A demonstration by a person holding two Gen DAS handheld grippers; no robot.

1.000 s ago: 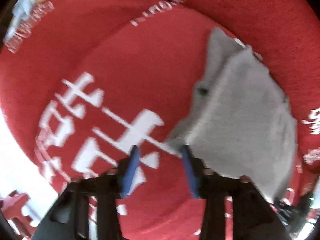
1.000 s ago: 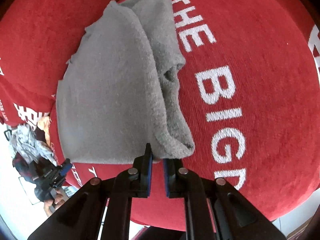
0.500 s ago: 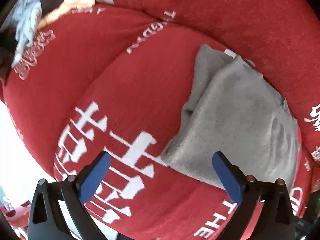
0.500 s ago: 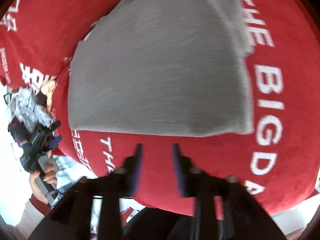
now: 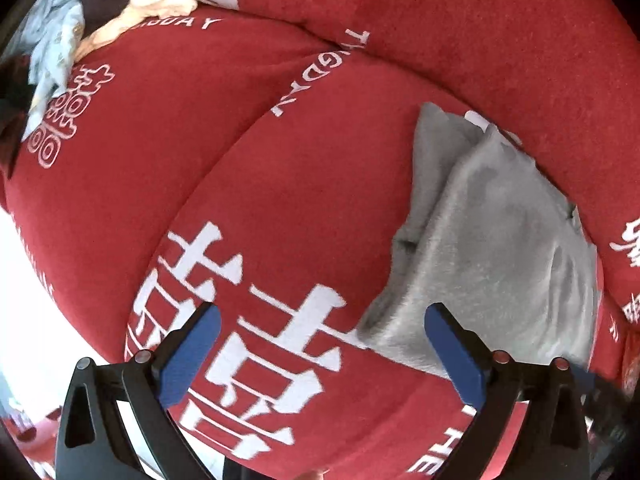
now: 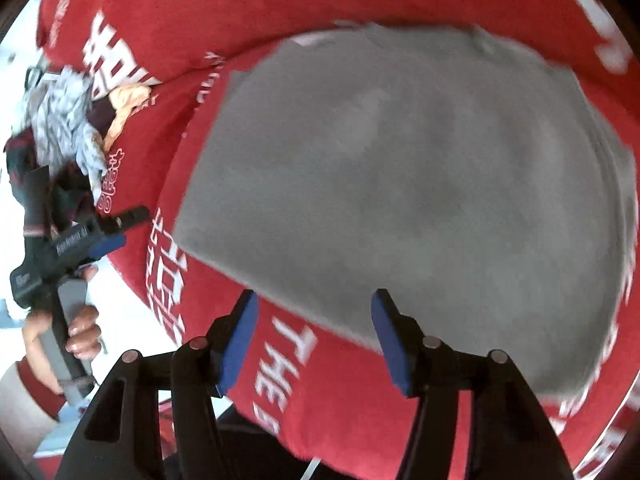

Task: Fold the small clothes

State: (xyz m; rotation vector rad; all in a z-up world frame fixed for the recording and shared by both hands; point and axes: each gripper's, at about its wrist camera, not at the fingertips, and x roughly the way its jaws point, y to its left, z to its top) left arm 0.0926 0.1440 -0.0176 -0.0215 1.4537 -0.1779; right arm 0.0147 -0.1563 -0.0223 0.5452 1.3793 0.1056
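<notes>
A grey folded cloth (image 5: 492,264) lies flat on a red cushion (image 5: 280,200) with white lettering. My left gripper (image 5: 320,344) is open and empty, its right pad just in front of the cloth's near corner. In the right wrist view the same grey cloth (image 6: 400,176) fills the middle, blurred. My right gripper (image 6: 314,336) is open and empty above the cloth's near edge. The left gripper (image 6: 108,236) shows there at the far left, held by a hand.
A pile of other clothes (image 5: 60,40) lies at the far left on the red cushions; it also shows in the right wrist view (image 6: 68,120). A red backrest (image 5: 480,40) rises behind the cloth. The cushion's front edge drops off below both grippers.
Both grippers have opened and let go of the grey cloth, which now lies folded flat. Both have pulled back toward the cushion's front edge; the right one has swung left.
</notes>
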